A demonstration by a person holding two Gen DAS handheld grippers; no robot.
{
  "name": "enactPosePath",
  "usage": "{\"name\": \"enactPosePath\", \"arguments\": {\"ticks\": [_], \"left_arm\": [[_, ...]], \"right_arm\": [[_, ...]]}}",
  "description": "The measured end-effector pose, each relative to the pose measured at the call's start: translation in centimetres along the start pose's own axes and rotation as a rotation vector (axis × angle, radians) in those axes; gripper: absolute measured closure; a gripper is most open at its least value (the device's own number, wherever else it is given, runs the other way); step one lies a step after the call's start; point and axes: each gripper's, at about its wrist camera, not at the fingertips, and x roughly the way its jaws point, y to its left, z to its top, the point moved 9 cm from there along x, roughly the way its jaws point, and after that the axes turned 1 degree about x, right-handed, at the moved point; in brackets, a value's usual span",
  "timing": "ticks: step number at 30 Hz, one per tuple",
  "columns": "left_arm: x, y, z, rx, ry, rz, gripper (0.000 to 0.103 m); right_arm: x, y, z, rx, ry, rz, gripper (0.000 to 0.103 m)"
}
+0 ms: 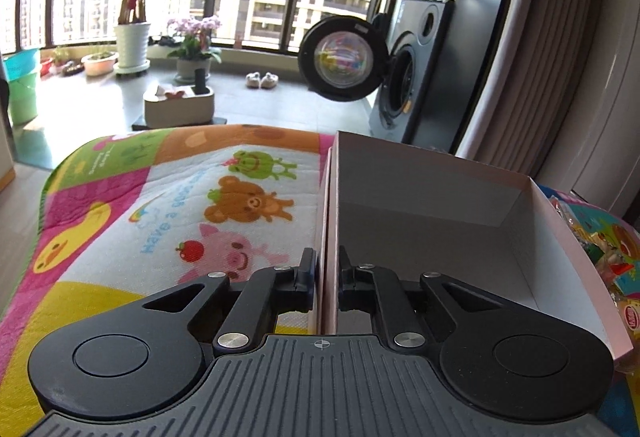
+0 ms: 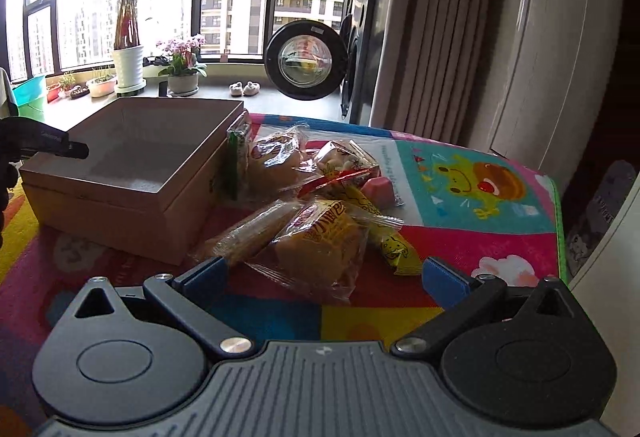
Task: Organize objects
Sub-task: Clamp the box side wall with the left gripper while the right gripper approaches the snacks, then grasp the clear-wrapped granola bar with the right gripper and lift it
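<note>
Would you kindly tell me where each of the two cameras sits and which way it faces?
Left wrist: on the left hand-held gripper, facing the window, its fingers clamped on the box wall over the mat.
Right wrist: on the right hand-held gripper, open and low over the snack packets, facing the window; the left gripper's finger shows at the box edge.
Shared: box, mat, washing machine door, plants.

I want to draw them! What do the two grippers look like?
Both are black, with round discs on each side, silver screws and a ribbed grey base marked with a small crosshair. The right gripper has bright blue finger pads. The left gripper has darker pads.
</note>
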Motion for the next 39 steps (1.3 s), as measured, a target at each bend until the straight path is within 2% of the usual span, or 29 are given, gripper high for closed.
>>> {"name": "enactPosePath", "arguments": {"ticks": [3, 7, 8, 13, 17, 26, 28, 30, 32, 33, 36, 37, 39], "left_arm": [[-0.2, 0.4, -0.1, -0.037, -0.001, -0.030, 0.090], [-0.3, 0.7, -0.2, -0.069, -0.012, -0.042, 0.089], [-0.3, 0.8, -0.2, -0.072, -0.014, -0.046, 0.089], [-0.3, 0.7, -0.3, -0.069, -0.019, -0.051, 0.089], [-0.4, 0.9, -0.4, -0.075, -0.018, -0.060, 0.088], [-0.7, -0.3, -1.0, -0.052, 0.004, -0.102, 0.086], [-0.7, -0.2, -1.0, -0.055, 0.003, -0.096, 0.087], [-0.7, 0.2, -1.0, -0.070, -0.001, -0.086, 0.088], [-0.7, 0.7, -0.9, -0.084, -0.005, -0.074, 0.089], [-0.7, 0.8, -0.9, -0.086, -0.006, -0.069, 0.090], [-0.8, 1.0, -0.9, -0.091, -0.011, -0.056, 0.090], [-0.9, 1.0, -0.9, -0.094, -0.013, -0.052, 0.090], [-1.0, 1.1, -1.0, -0.095, -0.017, -0.046, 0.090]], "right_arm": [[1.3, -0.4, 1.2, 0.059, 0.011, -0.003, 0.007], [3.1, 0.7, 3.6, 0.149, 0.039, 0.093, 0.014], [3.6, 1.1, 4.2, 0.161, 0.047, 0.115, 0.019], [7.0, 4.5, 8.1, 0.142, 0.051, 0.175, 0.035], [10.3, 6.7, 9.4, 0.155, 0.098, 0.213, 0.047], [10.0, 5.3, 8.9, 0.179, 0.139, 0.207, 0.044], [8.6, 4.8, 8.9, 0.192, 0.116, 0.178, 0.045], [6.8, 4.5, 8.8, 0.148, 0.073, 0.141, 0.045], [5.4, 4.4, 7.8, 0.116, 0.080, 0.108, 0.045], [4.8, 4.5, 7.1, 0.119, 0.096, 0.118, 0.045], [3.0, 5.3, 5.0, 0.219, 0.155, 0.251, 0.045], [2.3, 5.8, 4.4, 0.255, 0.156, 0.301, 0.045], [0.8, 7.1, 3.9, 0.251, 0.122, 0.361, 0.042]]}}
